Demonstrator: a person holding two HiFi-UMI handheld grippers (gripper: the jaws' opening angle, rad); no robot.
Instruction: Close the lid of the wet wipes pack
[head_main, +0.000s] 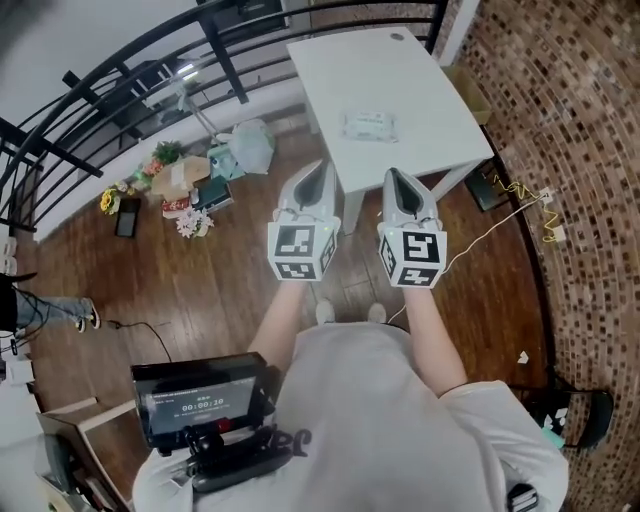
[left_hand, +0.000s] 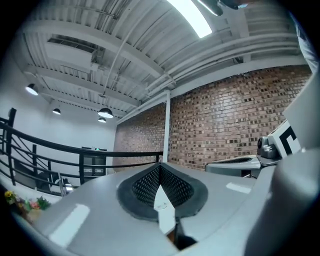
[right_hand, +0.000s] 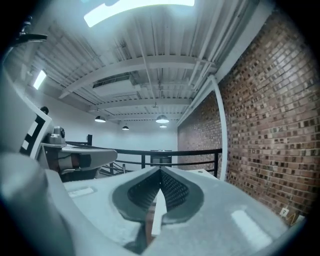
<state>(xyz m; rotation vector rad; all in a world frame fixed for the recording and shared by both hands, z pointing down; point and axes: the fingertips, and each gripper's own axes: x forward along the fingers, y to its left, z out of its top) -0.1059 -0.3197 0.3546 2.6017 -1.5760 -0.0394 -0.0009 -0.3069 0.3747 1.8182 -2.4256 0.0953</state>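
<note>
The wet wipes pack (head_main: 369, 125) lies flat near the middle of the white table (head_main: 420, 80), pale with a greenish print; its lid is too small to make out. My left gripper (head_main: 318, 166) is held in the air before the table's near edge, short of the pack, shut with nothing in it. My right gripper (head_main: 392, 173) hangs beside it, also shut and empty. Both gripper views look up at the ceiling and the brick wall. In them the left gripper (left_hand: 160, 165) and the right gripper (right_hand: 160, 170) have their jaws meeting at the tip. The pack is not in either gripper view.
A black railing (head_main: 120, 80) curves along the left. Flowers and boxes (head_main: 180, 185) sit on the wooden floor left of the table. A brick wall (head_main: 570, 120) stands at the right with a yellow cable (head_main: 520, 195) below it. A screen device (head_main: 200, 400) hangs by my chest.
</note>
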